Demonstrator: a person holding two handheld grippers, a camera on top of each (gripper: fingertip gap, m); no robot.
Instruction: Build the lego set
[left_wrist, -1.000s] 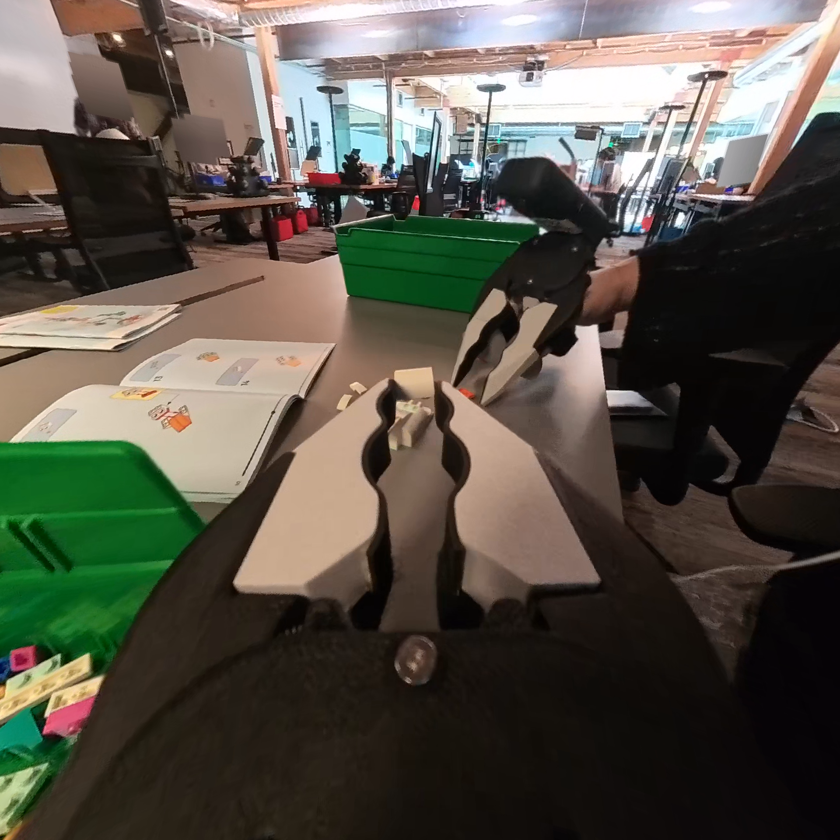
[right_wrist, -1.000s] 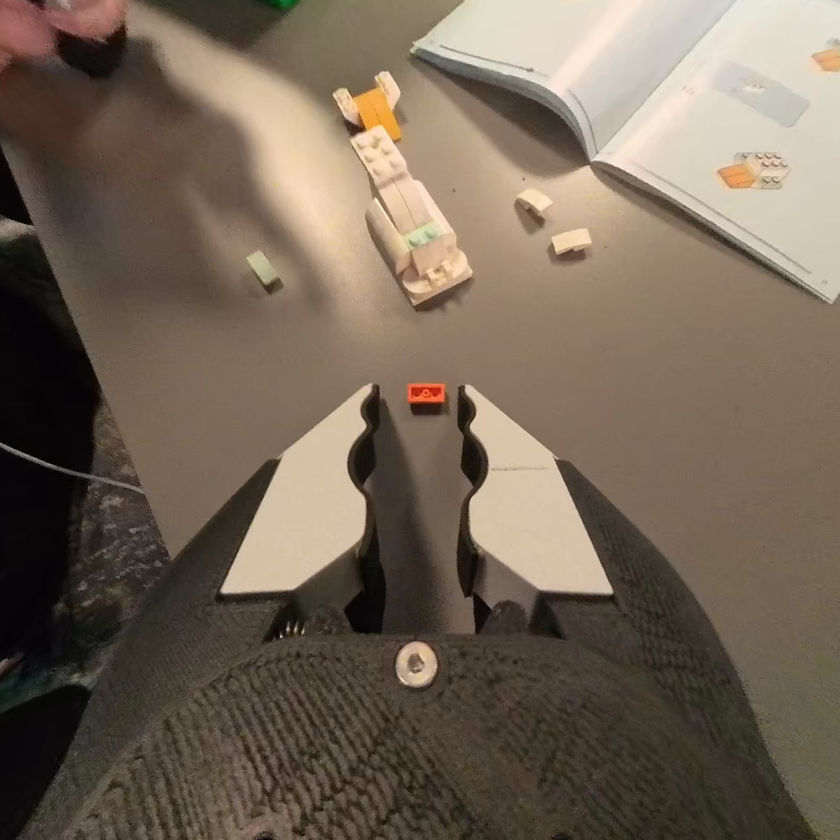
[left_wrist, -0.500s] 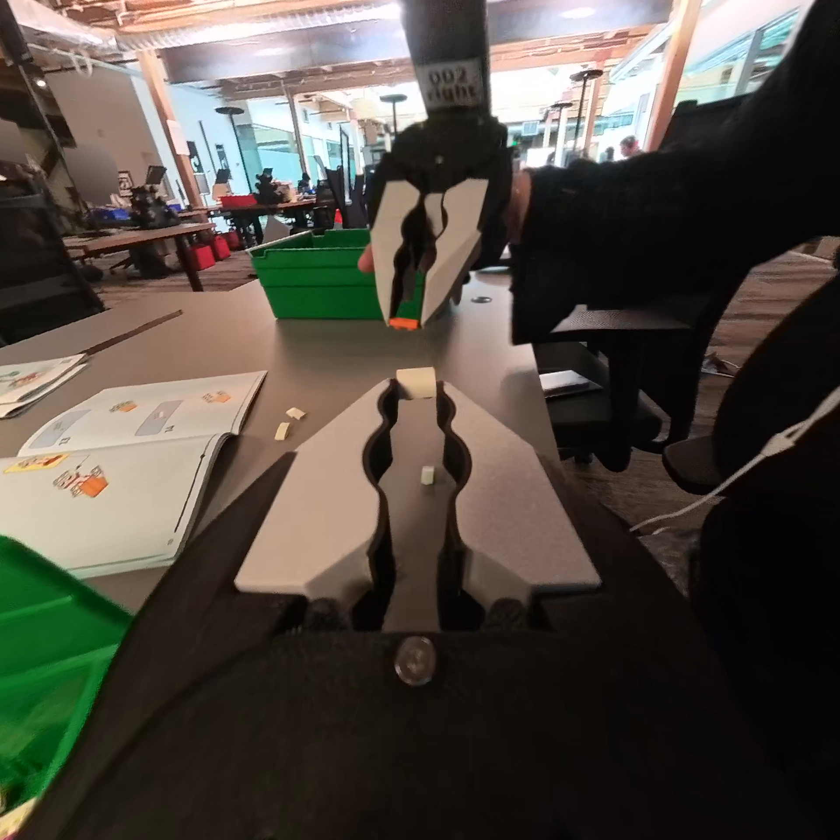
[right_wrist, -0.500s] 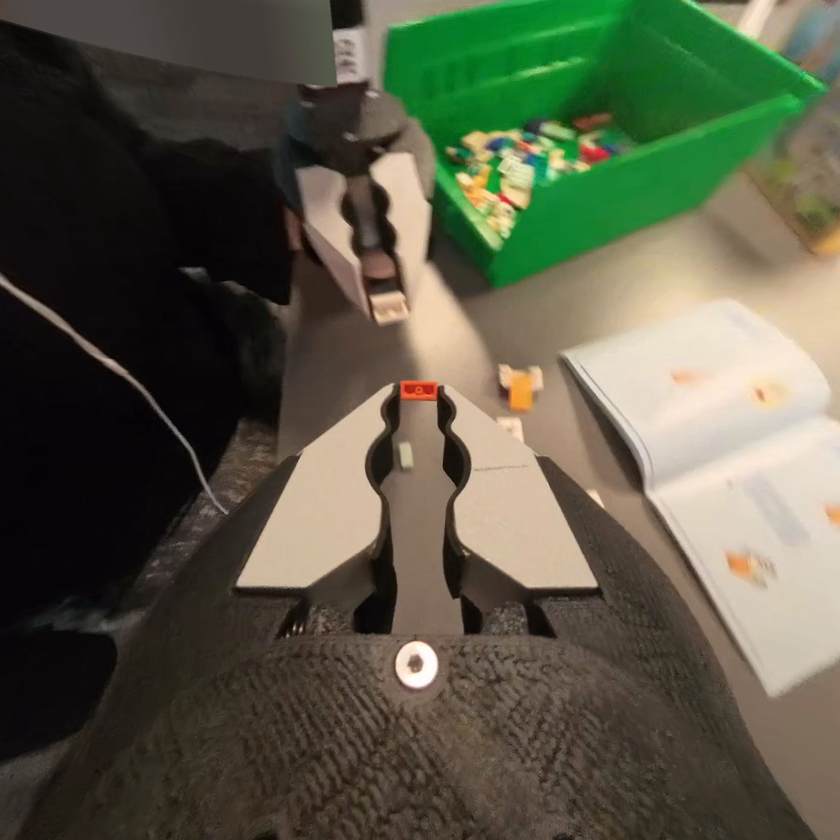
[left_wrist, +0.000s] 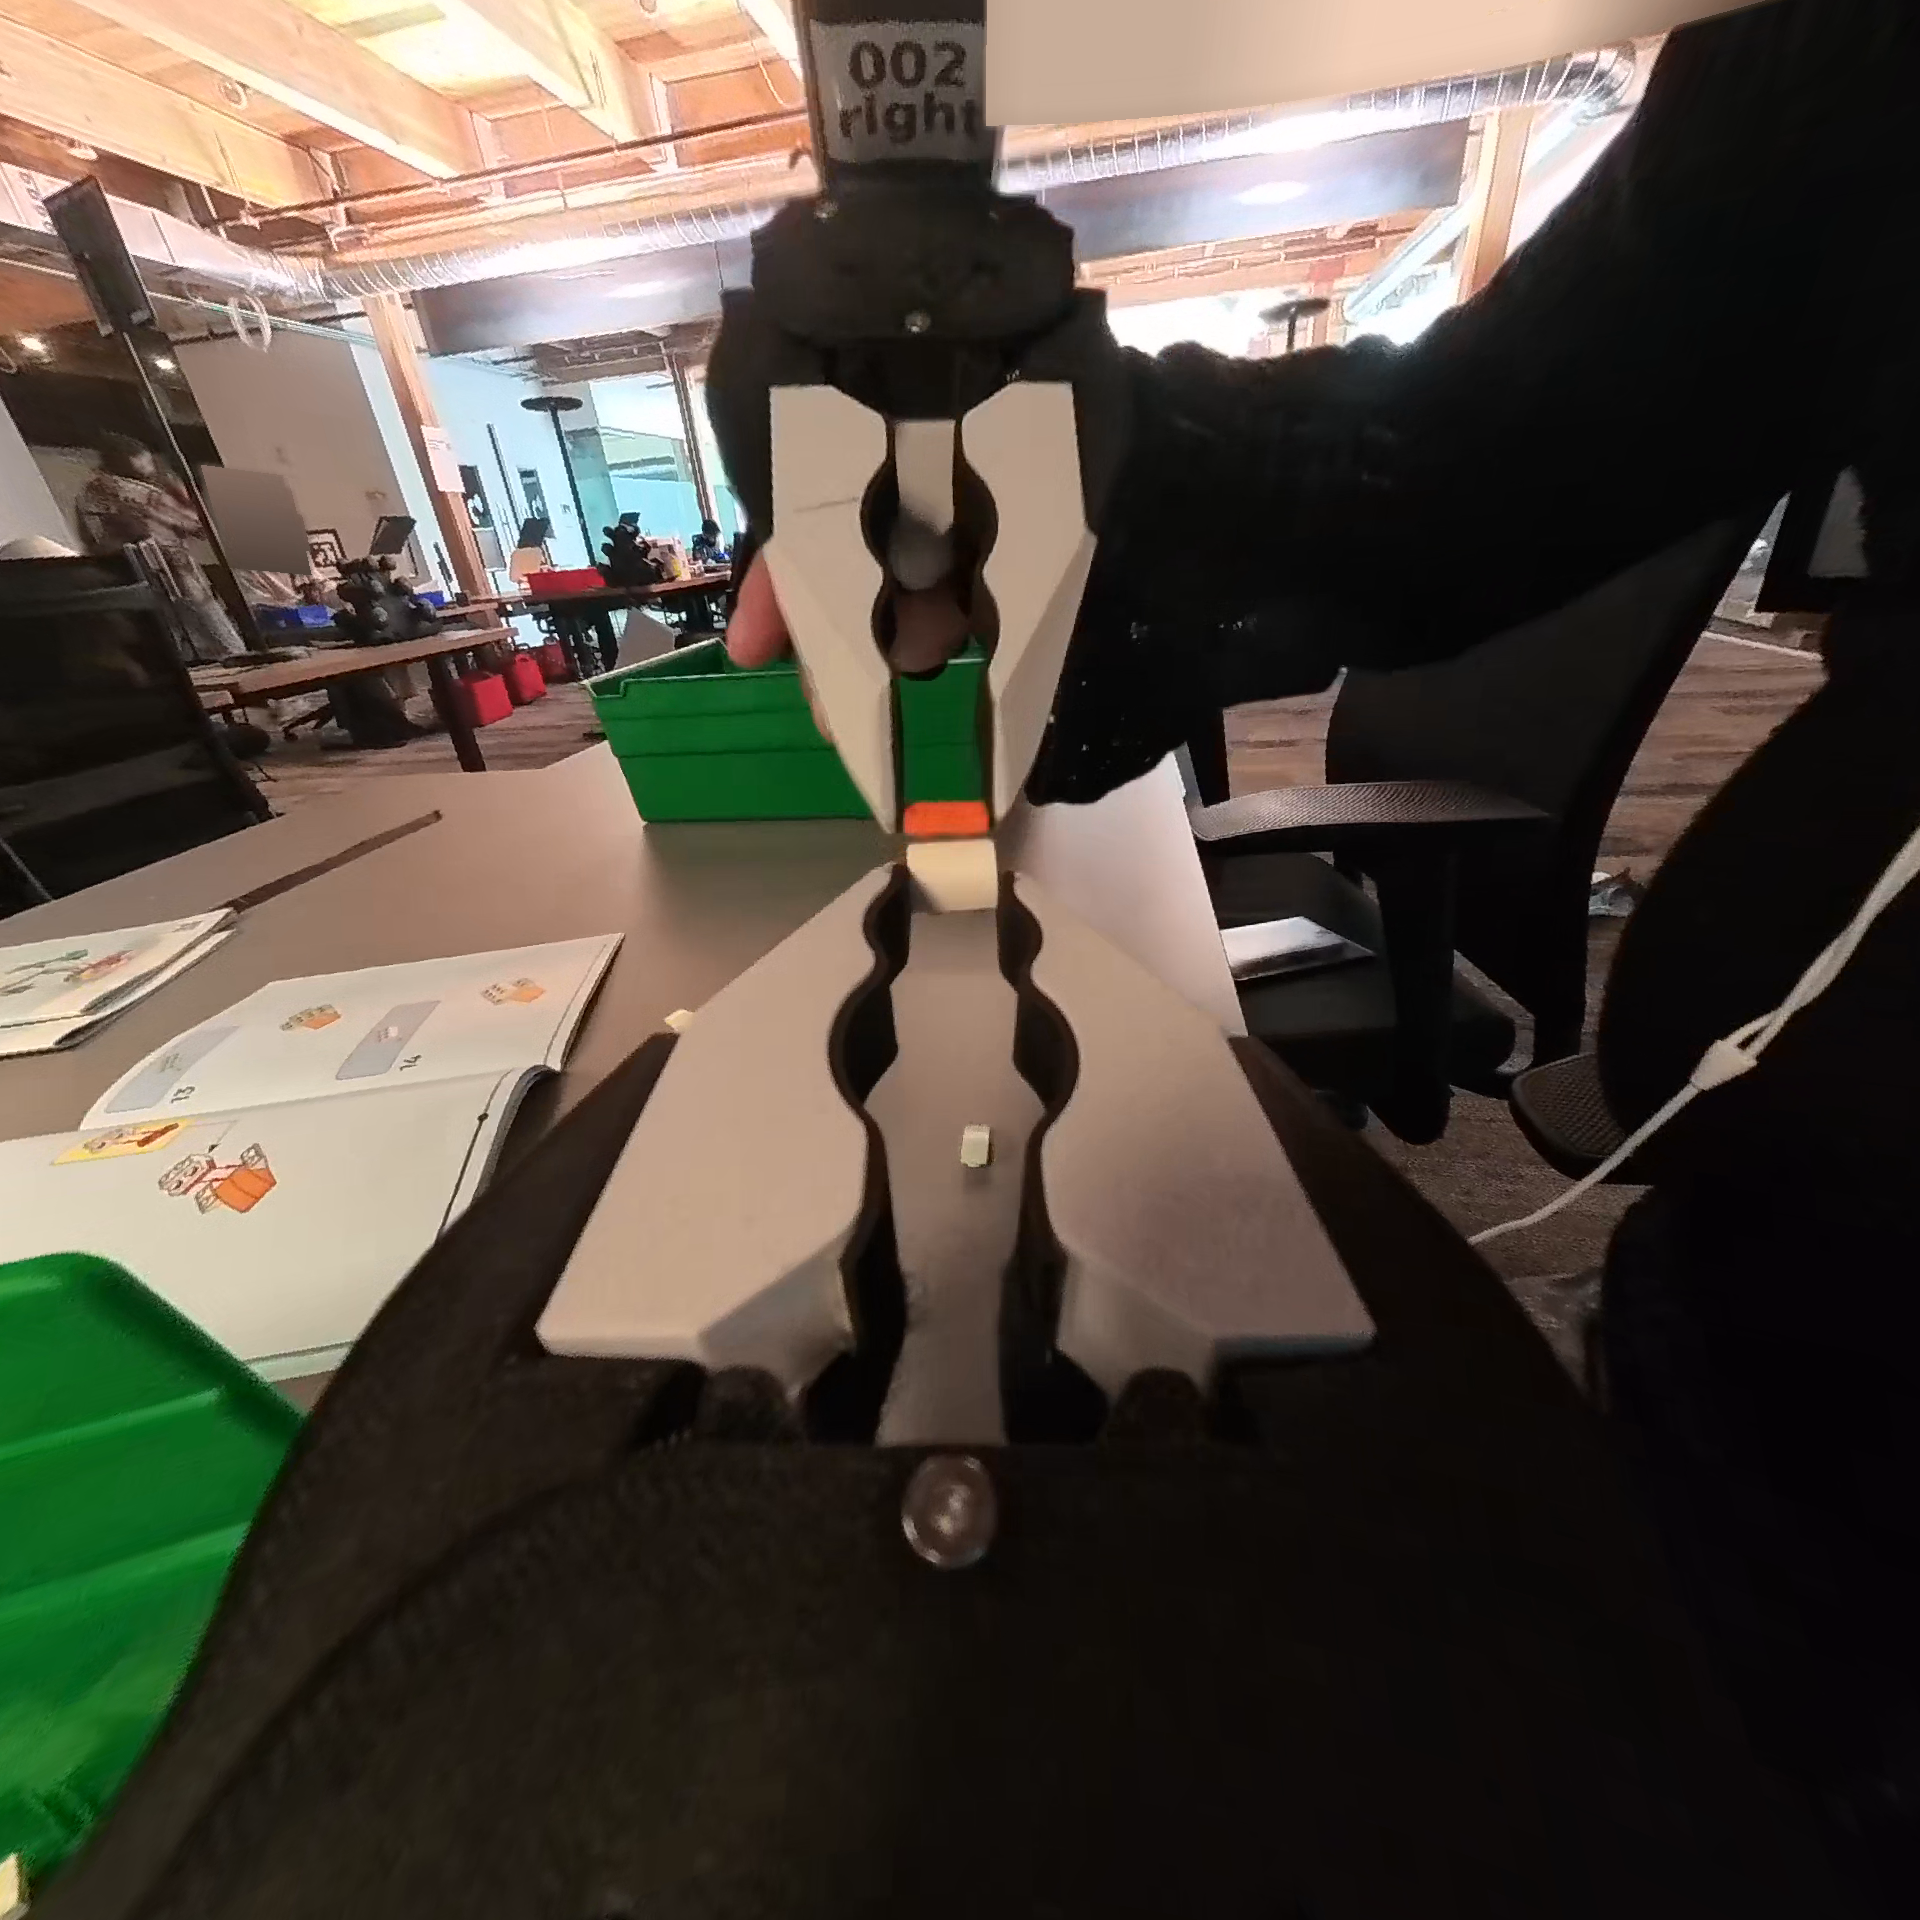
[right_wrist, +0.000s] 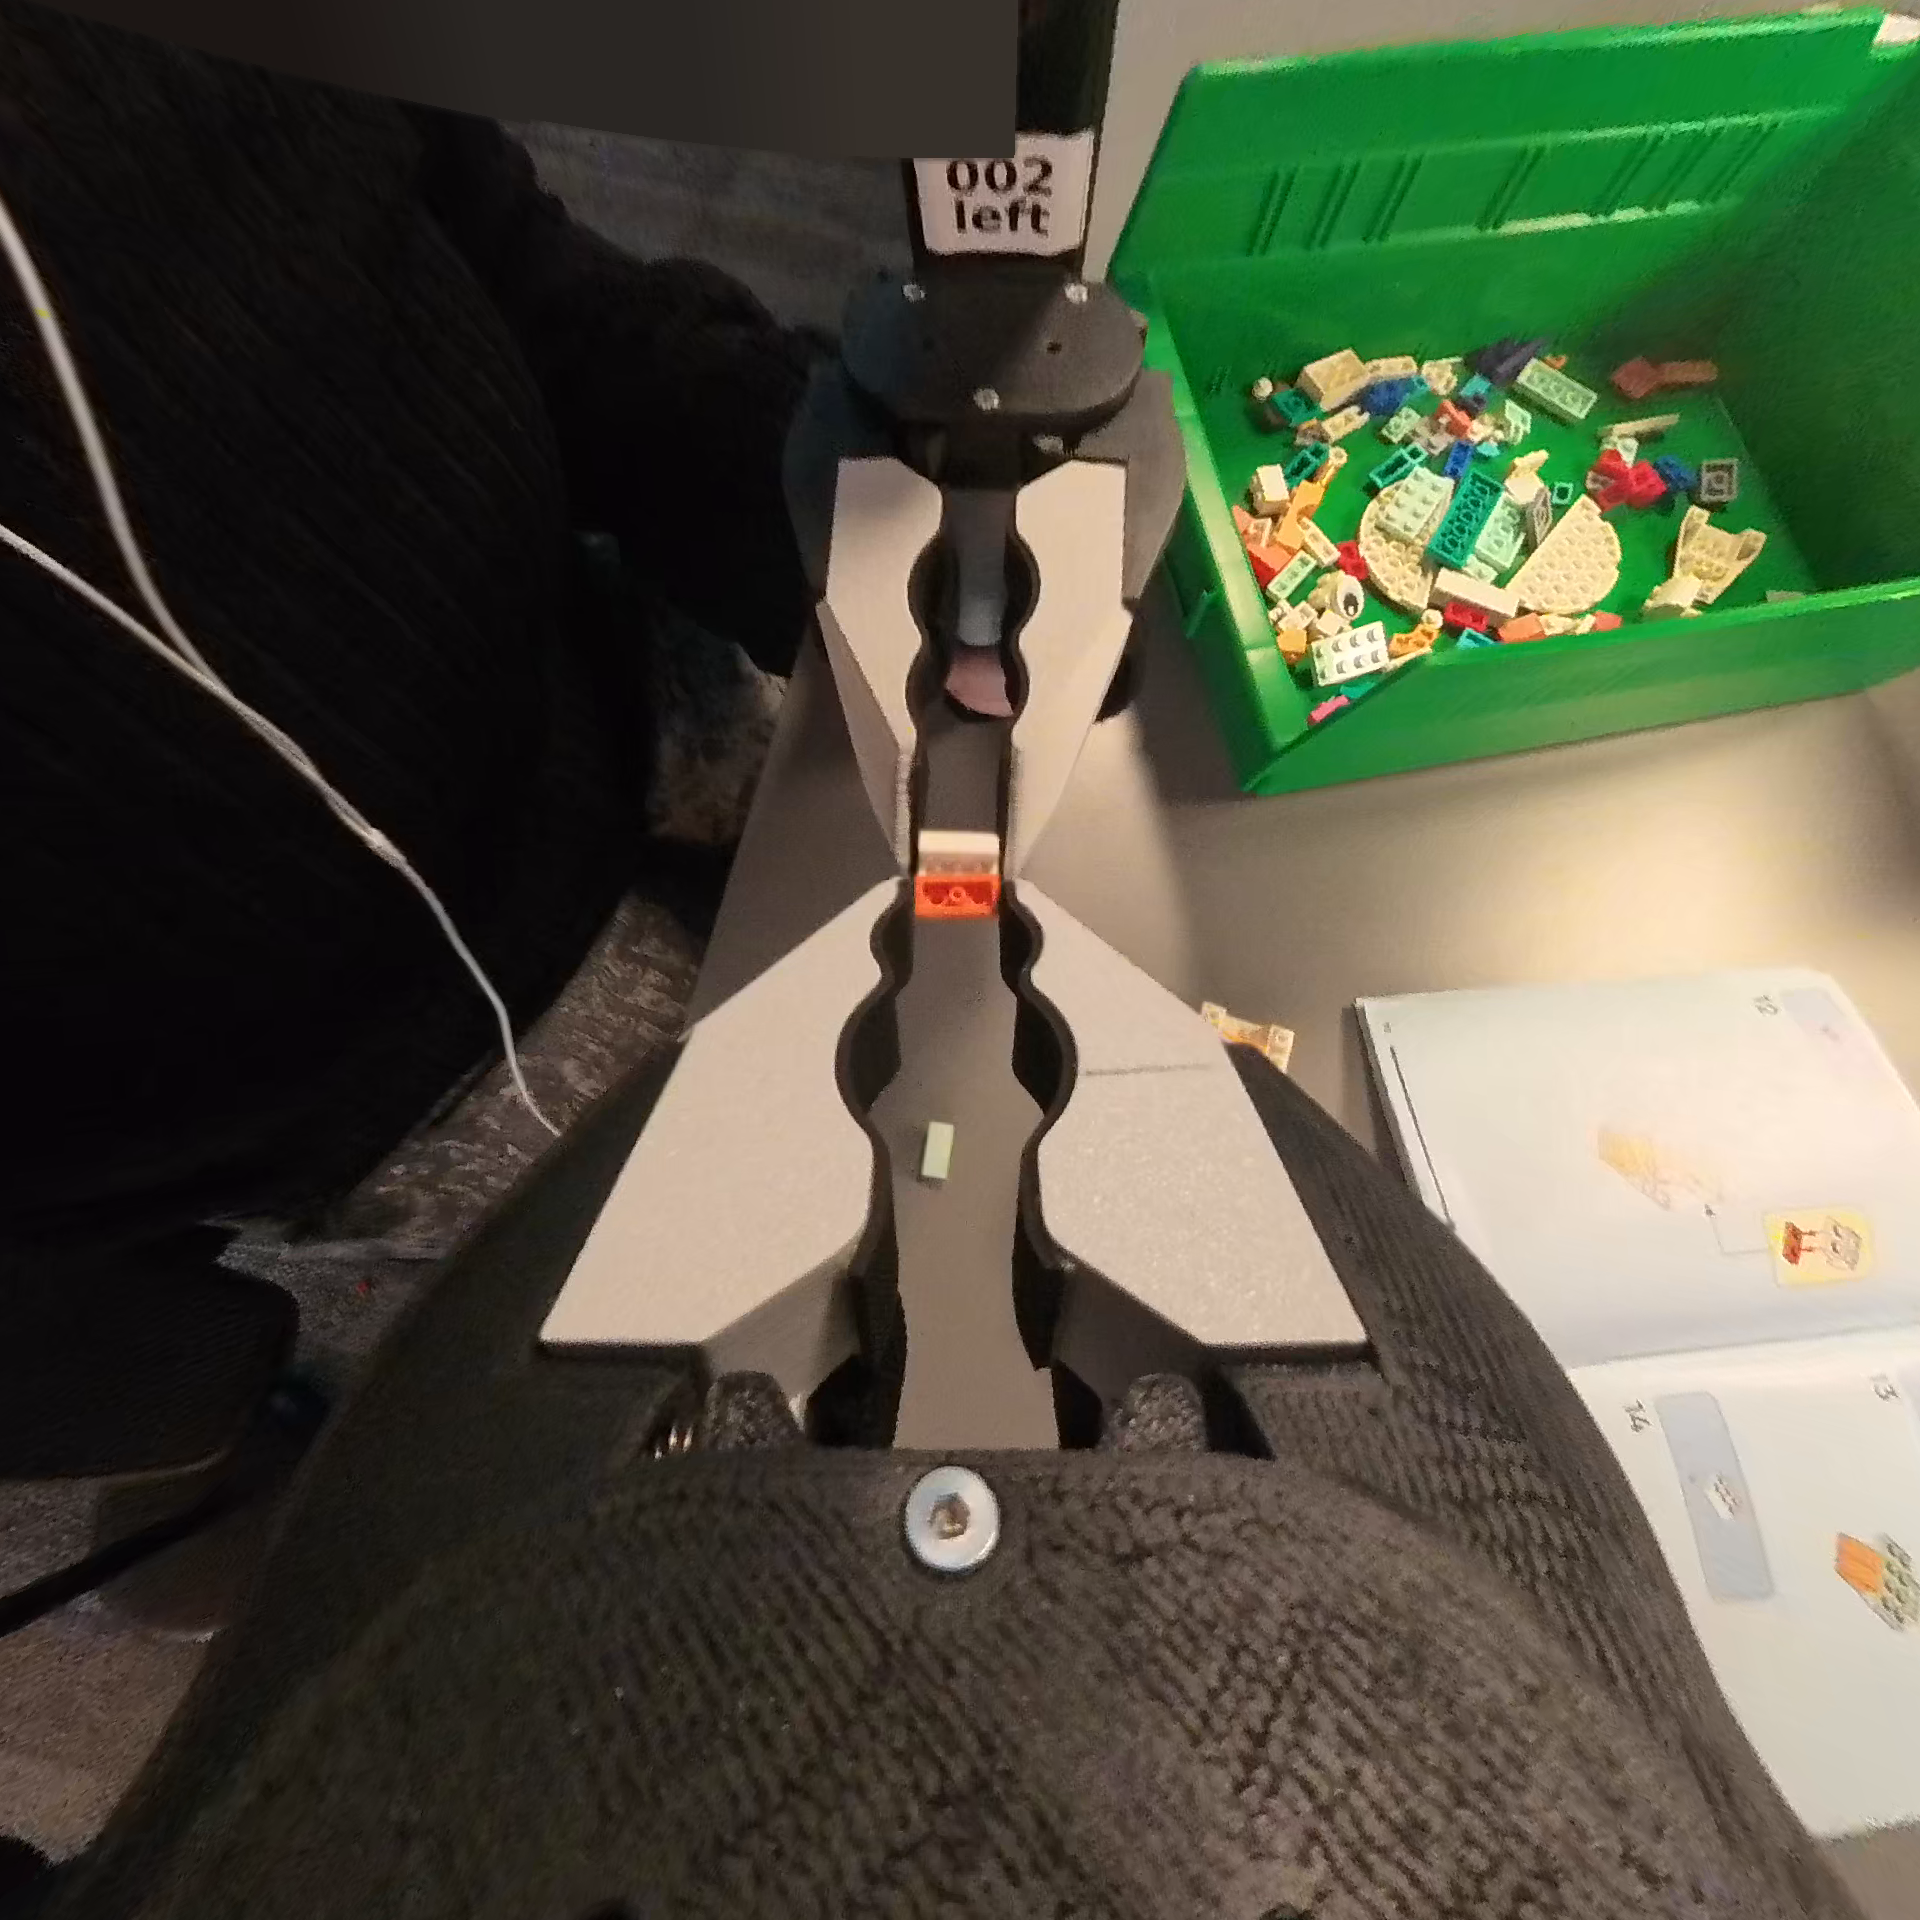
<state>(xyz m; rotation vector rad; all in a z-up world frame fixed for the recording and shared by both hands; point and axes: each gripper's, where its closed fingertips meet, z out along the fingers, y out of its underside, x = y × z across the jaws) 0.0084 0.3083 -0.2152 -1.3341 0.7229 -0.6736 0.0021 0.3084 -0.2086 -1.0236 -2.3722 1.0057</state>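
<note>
My left gripper (left_wrist: 951, 885) is shut on a small white brick (left_wrist: 951, 871) and holds it above the table. My right gripper (right_wrist: 956, 902) is shut on a small orange-red brick (right_wrist: 956, 896). The two grippers point tip to tip. The orange brick (left_wrist: 943, 819) sits right against the white brick (right_wrist: 958, 850); I cannot tell if they are joined. The right gripper (left_wrist: 943, 826) comes down from above in the left wrist view. The left gripper (right_wrist: 958, 854) faces me in the right wrist view.
A green bin (right_wrist: 1558, 675) with several loose bricks stands near the left gripper. An open instruction booklet (right_wrist: 1662, 1195) lies on the grey table. A pale green piece (right_wrist: 935, 1151) and a small orange-and-white assembly (right_wrist: 1247, 1034) lie below. Another green bin (left_wrist: 727, 748) stands farther back. Both grippers' tips are close together, under 4 cm apart. The pale green piece (right_wrist: 935, 1151) is about equally far from each gripper, around 12 cm. It turns up in the left wrist view (left_wrist: 970, 1140) as well.
My right gripper closed on the orange brick on the table, lifted it and brought it to the white brick. My left gripper rose with the white brick to meet it.
</note>
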